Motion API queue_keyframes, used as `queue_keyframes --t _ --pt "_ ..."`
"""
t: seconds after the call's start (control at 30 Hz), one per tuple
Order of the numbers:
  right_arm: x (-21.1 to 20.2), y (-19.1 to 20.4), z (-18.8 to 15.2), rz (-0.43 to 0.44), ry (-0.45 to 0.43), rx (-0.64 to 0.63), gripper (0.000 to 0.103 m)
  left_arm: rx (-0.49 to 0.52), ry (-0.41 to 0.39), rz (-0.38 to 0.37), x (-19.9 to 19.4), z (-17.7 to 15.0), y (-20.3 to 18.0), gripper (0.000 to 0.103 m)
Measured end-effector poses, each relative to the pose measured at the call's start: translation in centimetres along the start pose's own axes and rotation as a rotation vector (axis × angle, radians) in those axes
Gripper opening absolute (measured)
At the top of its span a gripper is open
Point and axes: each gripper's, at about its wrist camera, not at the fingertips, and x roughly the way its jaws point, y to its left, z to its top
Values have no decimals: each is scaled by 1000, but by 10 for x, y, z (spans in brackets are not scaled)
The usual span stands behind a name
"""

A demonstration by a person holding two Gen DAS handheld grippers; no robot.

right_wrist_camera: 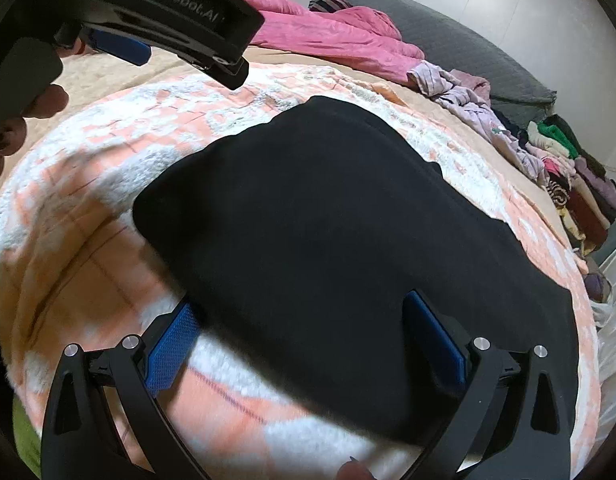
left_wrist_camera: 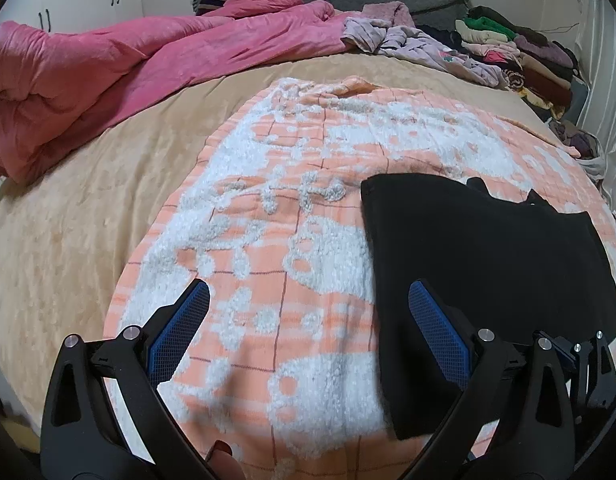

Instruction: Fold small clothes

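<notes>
The right gripper [right_wrist_camera: 304, 344] has its fingers spread wide over the near edge of the flat black cloth garment [right_wrist_camera: 327, 240]. The left gripper [left_wrist_camera: 308, 332], also spread and empty, hangs beside it over the orange-and-white fuzzy blanket [left_wrist_camera: 244, 240] on the bed.

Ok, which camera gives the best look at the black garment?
The right wrist view: the black garment fills its middle, nearly whole. The left wrist view shows it only off to the right, partly behind a gripper finger.
</notes>
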Motion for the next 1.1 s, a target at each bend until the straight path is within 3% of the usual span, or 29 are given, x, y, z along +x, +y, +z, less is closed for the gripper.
queue_keyframes --t 0.43,0.57,0.63,0.7,0.8,1.0,1.1 --pt "13 1 9 -94 -44 -30 97 -12 15 -6 14 8 3 94" --pt "8 1 11 -90 -79 -41 86 -25 24 -20 18 9 3 94" --pt "4 -1 12 -84 -104 -34 85 -27 30 -27 19 11 2 94" --pt "-1 -6 13 -56 -125 -11 63 -32 33 -39 20 12 2 94" --pt "-8 -15 14 16 -160 37 43 -42 44 -60 22 16 0 94" --pt "-21 -37 11 110 -210 132 18 -78 97 -166 28 28 -9 94" --pt "-29 -45 9 131 -239 165 14 -104 149 -248 38 32 -17 94"
